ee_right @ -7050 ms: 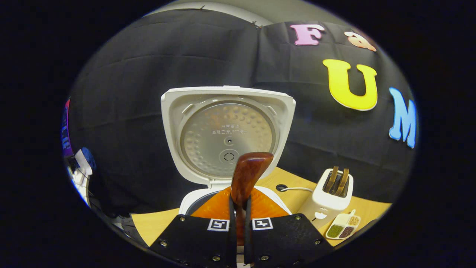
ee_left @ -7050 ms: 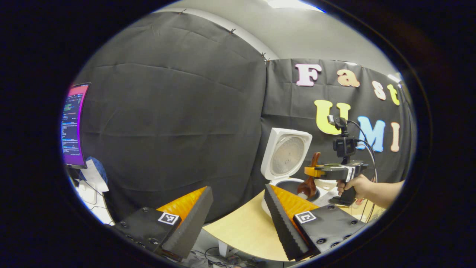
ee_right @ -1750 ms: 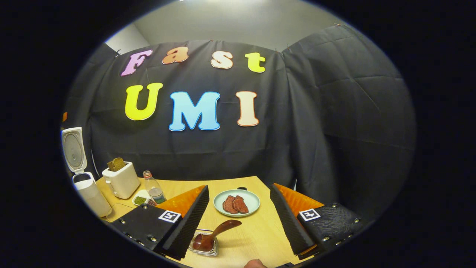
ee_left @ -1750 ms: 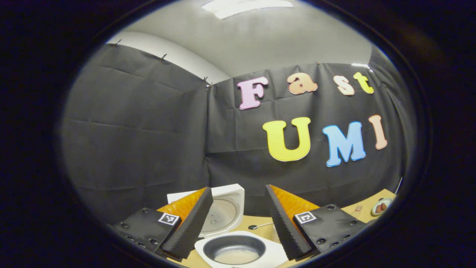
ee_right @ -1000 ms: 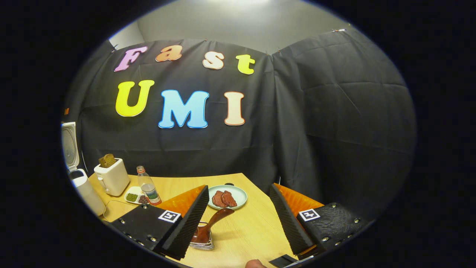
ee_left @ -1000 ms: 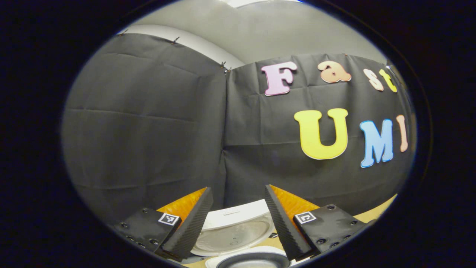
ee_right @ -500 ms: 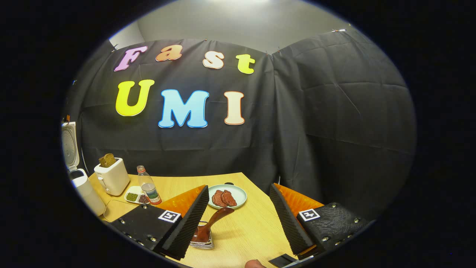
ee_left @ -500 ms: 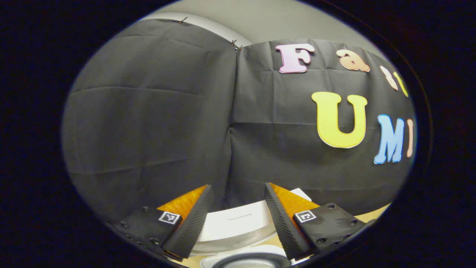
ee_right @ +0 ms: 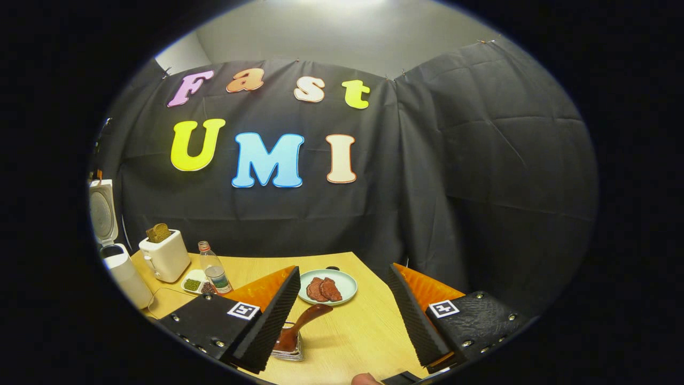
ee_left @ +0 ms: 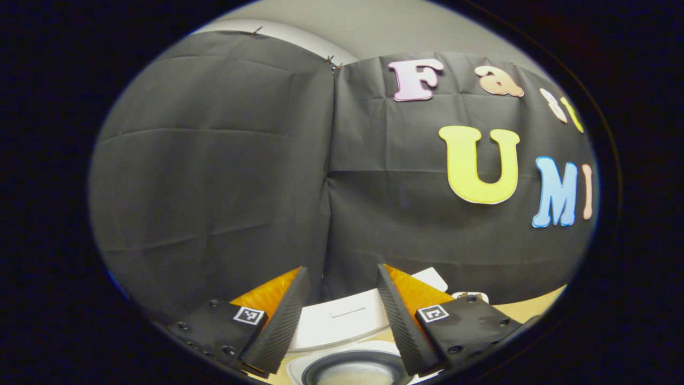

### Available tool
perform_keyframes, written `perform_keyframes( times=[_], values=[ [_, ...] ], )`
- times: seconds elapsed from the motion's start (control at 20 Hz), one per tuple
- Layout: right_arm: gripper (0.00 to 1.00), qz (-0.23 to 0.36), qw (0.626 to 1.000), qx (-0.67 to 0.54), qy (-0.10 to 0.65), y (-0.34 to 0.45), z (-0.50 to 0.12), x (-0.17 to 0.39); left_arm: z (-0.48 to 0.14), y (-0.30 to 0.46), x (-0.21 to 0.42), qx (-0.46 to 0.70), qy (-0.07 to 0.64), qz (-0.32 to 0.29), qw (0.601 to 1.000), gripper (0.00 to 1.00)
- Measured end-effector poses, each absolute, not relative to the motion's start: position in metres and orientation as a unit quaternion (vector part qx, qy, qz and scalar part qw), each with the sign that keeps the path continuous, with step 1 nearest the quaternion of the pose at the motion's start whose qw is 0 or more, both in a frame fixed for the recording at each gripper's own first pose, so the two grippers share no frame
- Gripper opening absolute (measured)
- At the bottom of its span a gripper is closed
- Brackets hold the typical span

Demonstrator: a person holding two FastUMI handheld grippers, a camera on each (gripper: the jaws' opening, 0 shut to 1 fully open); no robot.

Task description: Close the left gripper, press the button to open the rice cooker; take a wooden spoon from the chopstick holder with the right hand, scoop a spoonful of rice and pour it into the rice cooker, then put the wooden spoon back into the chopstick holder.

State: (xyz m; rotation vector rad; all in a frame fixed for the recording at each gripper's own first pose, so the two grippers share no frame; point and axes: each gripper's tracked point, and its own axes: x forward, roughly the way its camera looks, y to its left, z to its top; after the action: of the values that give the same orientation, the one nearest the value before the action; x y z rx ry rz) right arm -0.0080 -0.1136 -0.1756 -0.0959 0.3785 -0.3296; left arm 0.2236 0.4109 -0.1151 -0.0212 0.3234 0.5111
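Wooden spoon [ee_right: 299,324], glossy red-brown, in chopstick holder [ee_right: 287,350]; both grippers' jaws wide, empty.

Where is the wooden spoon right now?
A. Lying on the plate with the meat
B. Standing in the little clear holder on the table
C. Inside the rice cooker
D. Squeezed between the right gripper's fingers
B: in the right gripper view the wooden spoon stands tilted in the clear chopstick holder on the table, while the right gripper is open and apart from it.
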Motion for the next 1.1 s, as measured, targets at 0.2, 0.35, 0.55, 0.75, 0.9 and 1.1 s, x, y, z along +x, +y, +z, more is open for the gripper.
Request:
perform_keyframes(
  times=[0.2, 0.35, 0.55, 0.75, 0.9, 1.1],
  values=[
    [0.99, -0.162, 0.968, -0.031, 0.189, -0.134, -0.178, -0.008, -0.118, 0.388, 0.207, -0.008, 0.164, 0.251, 0.954, 0.90],
    [0.99, -0.154, 0.970, -0.007, 0.187, -0.144, -0.178, -0.005, -0.125, 0.370, 0.194, -0.012, 0.171, 0.251, 0.953, 0.92],
    [0.99, -0.150, 0.969, 0.005, 0.195, -0.161, -0.182, -0.004, -0.138, 0.344, 0.173, -0.023, 0.188, 0.246, 0.950, 0.89],
    [0.99, -0.135, 0.973, 0.000, 0.188, -0.171, -0.173, 0.003, -0.158, 0.316, 0.155, -0.033, 0.210, 0.237, 0.948, 0.89],
    [0.99, -0.126, 0.975, -0.005, 0.184, -0.173, -0.167, 0.006, -0.181, 0.302, 0.145, -0.034, 0.233, 0.232, 0.944, 0.89],
    [0.99, -0.118, 0.976, -0.014, 0.185, -0.174, -0.167, 0.005, -0.205, 0.287, 0.135, -0.032, 0.251, 0.226, 0.941, 0.90]
  ],
)
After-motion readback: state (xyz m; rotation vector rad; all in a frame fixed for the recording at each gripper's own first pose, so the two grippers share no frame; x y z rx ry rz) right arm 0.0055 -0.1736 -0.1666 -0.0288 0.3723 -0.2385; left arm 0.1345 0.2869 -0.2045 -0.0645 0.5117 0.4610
